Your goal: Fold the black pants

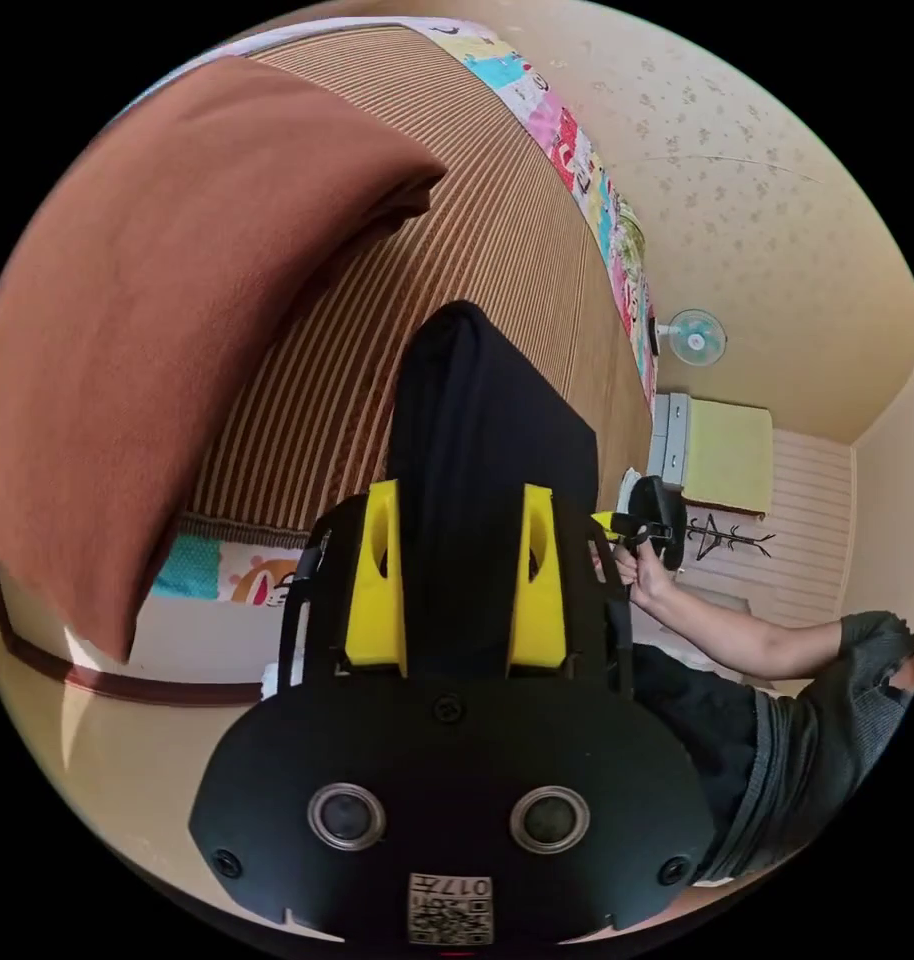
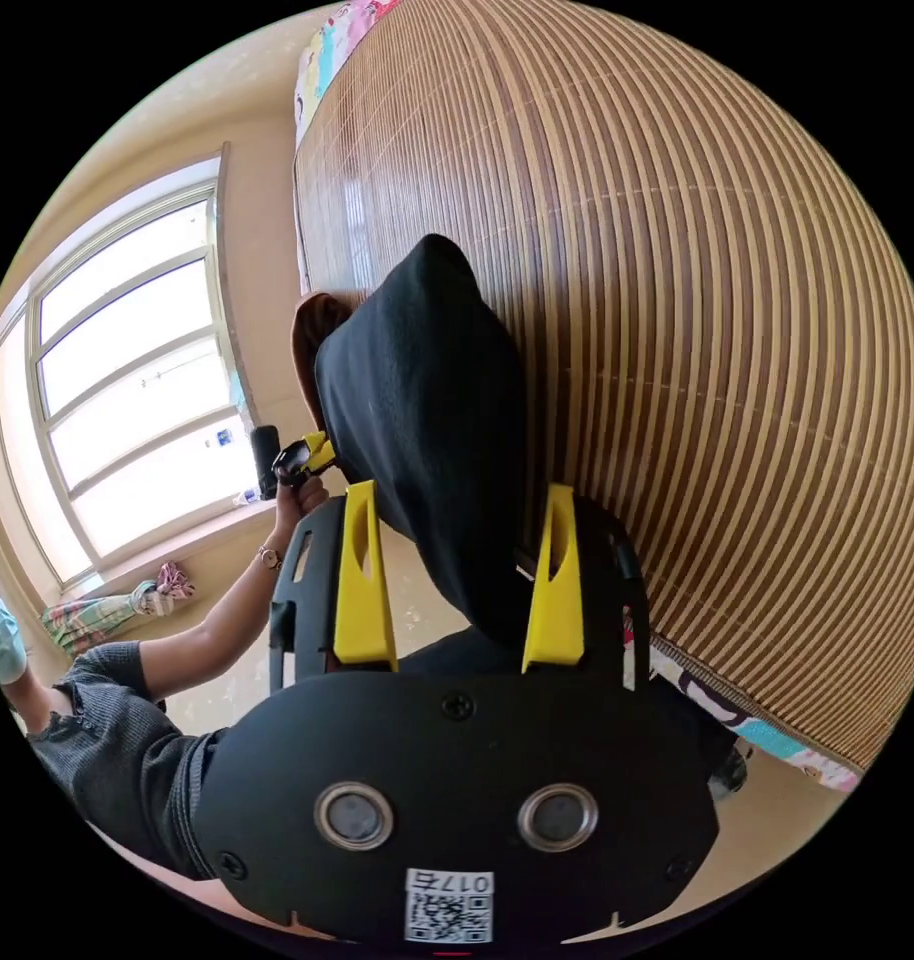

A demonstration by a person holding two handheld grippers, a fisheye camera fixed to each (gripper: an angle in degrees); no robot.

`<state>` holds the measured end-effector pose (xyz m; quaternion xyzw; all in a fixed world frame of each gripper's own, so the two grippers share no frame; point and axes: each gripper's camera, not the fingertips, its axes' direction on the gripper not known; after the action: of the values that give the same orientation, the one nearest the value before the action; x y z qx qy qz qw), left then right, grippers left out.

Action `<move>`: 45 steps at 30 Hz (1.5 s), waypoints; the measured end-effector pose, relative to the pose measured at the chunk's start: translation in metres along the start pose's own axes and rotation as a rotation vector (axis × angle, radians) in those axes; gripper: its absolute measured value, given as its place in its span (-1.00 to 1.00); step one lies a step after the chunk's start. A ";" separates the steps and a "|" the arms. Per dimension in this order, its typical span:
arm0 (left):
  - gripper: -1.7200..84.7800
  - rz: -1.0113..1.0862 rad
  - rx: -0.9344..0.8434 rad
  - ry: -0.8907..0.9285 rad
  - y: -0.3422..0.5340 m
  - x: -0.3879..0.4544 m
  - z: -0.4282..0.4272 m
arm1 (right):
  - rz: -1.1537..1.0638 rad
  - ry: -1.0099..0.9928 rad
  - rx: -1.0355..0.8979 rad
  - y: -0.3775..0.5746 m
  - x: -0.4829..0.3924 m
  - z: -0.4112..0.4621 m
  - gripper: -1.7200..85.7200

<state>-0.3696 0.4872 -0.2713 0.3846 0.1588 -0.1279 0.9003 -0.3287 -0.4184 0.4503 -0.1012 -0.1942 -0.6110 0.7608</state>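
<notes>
Black pants [image 1: 477, 440] hang between our left gripper [image 1: 464, 590] jaws above the bamboo mat [image 1: 497, 220]; pinch contact cannot be confirmed. Left gripper view adds a brown blanket [image 1: 157, 330] and wall fan [image 1: 695, 337]. Right gripper [image 2: 464, 590], likewise straddling cloth, shows a window [image 2: 127, 400].

Black pants in yellow jaws

Left gripper [image 1: 459, 590]: jaws either side of black pants [image 1: 477, 440]. Striped mat [image 1: 497, 210] beneath. Brown blanket [image 1: 147, 320] alongside. Right gripper [image 1: 653, 520] held in a hand [image 1: 641, 570]. Fan [image 1: 695, 337] on wall.
</notes>
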 end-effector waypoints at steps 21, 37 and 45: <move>-0.78 0.048 0.150 0.121 0.105 0.046 -0.034 | -0.135 -0.440 -0.133 0.057 -0.167 0.021 -0.68; -0.66 -0.396 0.513 -0.362 0.026 0.026 -0.243 | 0.086 -0.150 0.119 -0.122 -0.351 0.130 -0.77; -0.69 -0.507 0.314 -0.448 0.051 -0.018 -0.058 | -0.032 0.140 0.039 -0.016 -0.296 -0.014 -0.93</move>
<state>-0.3791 0.5663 -0.2688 0.4287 0.0265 -0.4508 0.7825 -0.3944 -0.1634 0.3125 -0.0402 -0.1542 -0.6248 0.7643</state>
